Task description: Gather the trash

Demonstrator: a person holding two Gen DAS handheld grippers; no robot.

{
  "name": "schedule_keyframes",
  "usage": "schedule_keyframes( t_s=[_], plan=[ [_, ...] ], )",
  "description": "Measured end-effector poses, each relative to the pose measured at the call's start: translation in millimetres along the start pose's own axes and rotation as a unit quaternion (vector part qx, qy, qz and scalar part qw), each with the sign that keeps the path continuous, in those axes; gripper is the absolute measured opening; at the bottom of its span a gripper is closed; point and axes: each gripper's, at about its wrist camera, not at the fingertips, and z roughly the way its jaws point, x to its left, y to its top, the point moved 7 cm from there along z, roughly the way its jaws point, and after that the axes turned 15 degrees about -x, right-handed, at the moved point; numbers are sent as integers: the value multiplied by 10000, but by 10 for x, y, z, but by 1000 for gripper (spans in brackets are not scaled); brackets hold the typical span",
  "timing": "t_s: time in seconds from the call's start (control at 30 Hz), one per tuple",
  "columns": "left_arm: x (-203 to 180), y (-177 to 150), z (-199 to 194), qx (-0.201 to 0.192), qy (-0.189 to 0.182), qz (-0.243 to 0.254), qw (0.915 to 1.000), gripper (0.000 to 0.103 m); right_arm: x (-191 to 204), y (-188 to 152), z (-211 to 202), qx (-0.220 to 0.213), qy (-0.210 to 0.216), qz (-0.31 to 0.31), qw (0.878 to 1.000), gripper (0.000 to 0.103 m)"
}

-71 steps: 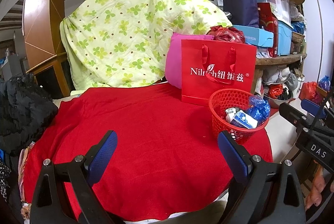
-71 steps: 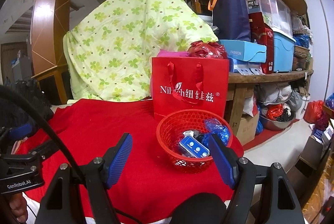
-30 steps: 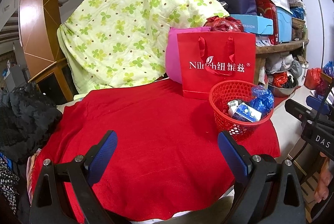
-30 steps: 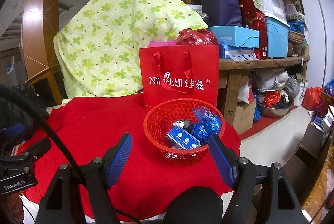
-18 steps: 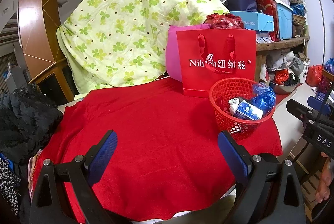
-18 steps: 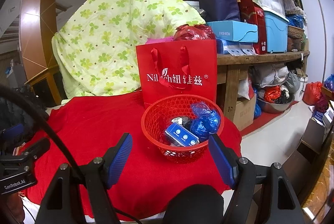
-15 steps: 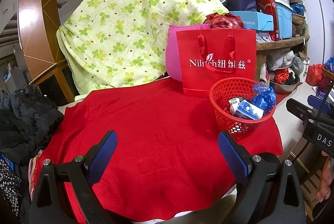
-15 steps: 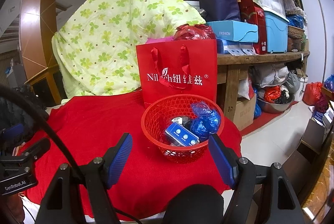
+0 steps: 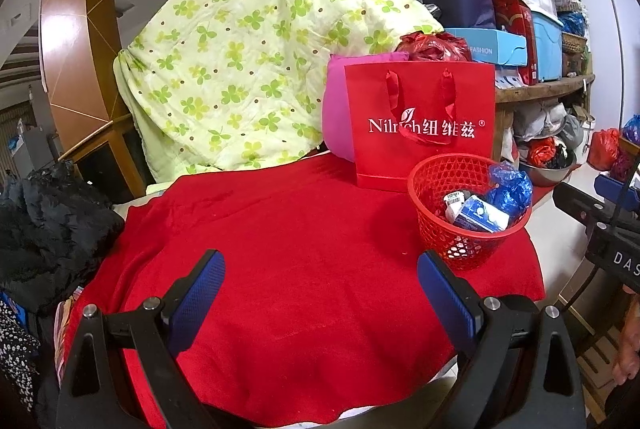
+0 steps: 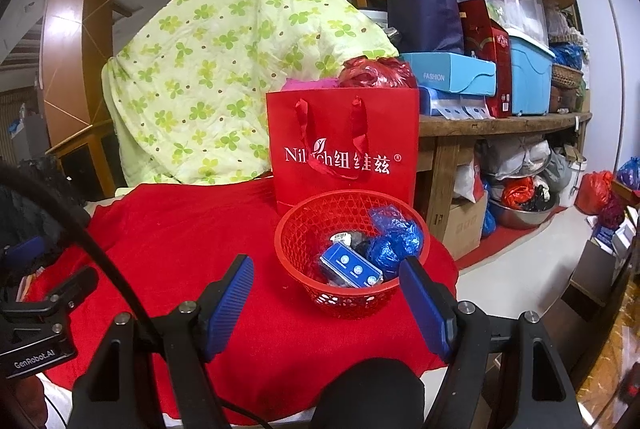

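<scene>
Both claws, left gripper (image 9: 320, 293) and right gripper (image 10: 328, 293), gape empty near the red mesh basket (image 10: 298, 229) holding trash.

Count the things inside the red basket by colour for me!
Blue crumpled plastic bag: 1
Blue rectangular carton: 1
White labelled item, mostly hidden: 1
Total visible in the red mesh plastic basket: 3
</scene>
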Motion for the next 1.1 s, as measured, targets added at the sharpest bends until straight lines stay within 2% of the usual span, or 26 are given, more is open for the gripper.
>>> schedule_keyframes(
  t_s=[0.57,1.1],
  plan=[
    [60,-5,60,-25,34,31,10000,97,17,-2,64,62,-83,-53,9999,78],
    [-55,159,363,30,-67,152,9999,97,-66,126,252,37,-162,-166,9997,78]
  ],
)
